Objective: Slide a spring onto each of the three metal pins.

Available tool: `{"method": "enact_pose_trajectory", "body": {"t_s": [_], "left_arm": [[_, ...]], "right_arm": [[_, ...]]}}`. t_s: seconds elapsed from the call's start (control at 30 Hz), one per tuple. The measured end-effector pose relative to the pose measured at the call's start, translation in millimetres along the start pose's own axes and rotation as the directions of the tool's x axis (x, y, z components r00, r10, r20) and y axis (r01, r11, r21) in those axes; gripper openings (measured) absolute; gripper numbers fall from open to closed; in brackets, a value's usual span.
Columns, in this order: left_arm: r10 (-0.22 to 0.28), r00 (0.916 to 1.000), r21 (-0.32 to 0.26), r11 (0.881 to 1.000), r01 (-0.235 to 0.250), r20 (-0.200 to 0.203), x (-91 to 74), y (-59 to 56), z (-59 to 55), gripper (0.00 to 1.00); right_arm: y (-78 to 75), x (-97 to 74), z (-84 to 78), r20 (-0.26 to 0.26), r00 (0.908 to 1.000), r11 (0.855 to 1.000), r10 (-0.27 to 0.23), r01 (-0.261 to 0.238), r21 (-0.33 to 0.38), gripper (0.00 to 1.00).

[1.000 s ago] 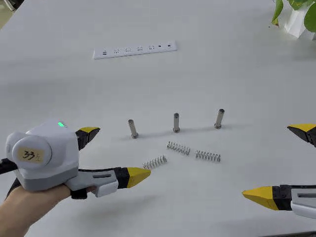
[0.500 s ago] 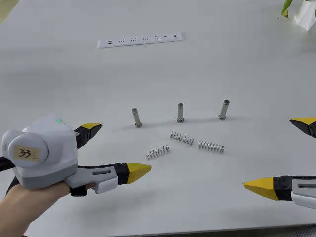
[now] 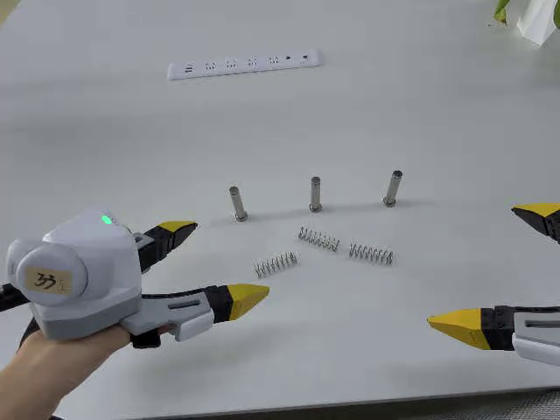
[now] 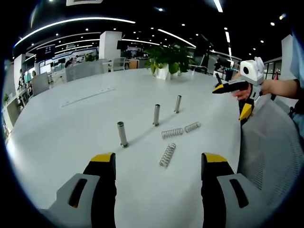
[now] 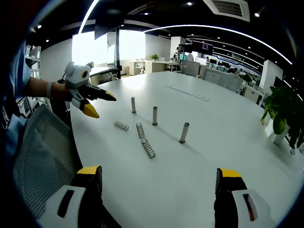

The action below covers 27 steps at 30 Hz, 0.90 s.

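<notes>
Three metal pins stand upright in a row on the white table: left pin, middle pin, right pin. In front of them lie three springs: left spring, middle spring, right spring. My left gripper is open at the lower left, its fingertips just left of the left spring, nothing between them. Low at the right edge my right gripper is open and empty, apart from the springs. The pins and springs show in the right gripper view too.
A white power strip lies at the far side of the table. A potted plant stands at the far right corner. The table's near edge runs just below both grippers.
My left gripper has edged a little right and forward toward the left spring. The head camera has shifted slightly. Pins and springs lie as before.
</notes>
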<state>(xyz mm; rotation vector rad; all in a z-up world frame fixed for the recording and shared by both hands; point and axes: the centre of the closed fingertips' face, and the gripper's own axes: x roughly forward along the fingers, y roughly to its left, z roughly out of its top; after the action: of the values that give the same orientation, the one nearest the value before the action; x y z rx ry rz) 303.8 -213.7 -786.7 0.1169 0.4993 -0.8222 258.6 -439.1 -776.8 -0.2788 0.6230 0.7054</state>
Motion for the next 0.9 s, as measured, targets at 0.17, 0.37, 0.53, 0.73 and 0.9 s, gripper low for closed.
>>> {"method": "enact_pose_trajectory", "body": {"t_s": [0.17, 0.37, 0.53, 0.73, 0.9], "left_arm": [[-0.009, 1.0, 0.012, 1.0, 0.009, -0.003, 4.3, -0.7, -1.7, 0.64], [-0.031, 0.9994, 0.038, 0.999, 0.032, -0.011, 9.1, -1.6, -5.8, 0.52], [-0.059, 0.9978, 0.053, 0.997, 0.061, -0.03, 14.5, -3.6, -9.2, 0.39], [-0.078, 0.9952, 0.078, 0.994, 0.083, -0.06, 22.8, -6.4, -14.3, 0.34], [-0.092, 0.9908, 0.119, 0.987, 0.104, -0.099, 28.6, -10.2, -19.5, 0.29]], "right_arm": [[-0.1, -0.6, -1.0, 0.0, 1.0, 1.0, -0.002, 0.002, 0.005, 0.99], [0.4, -0.3, -1.3, 0.003, 1.0, 1.0, -0.001, 0.0, 0.011, 0.99], [-0.1, -1.1, -2.1, 0.004, 1.0, 1.0, -0.001, 0.001, 0.017, 0.99], [-1.3, -3.2, -4.0, 0.001, 1.0, 1.0, -0.006, 0.005, 0.023, 0.99], [-1.6, -4.2, -6.2, -0.003, 1.0, 1.0, -0.007, 0.007, 0.028, 0.99]]}}
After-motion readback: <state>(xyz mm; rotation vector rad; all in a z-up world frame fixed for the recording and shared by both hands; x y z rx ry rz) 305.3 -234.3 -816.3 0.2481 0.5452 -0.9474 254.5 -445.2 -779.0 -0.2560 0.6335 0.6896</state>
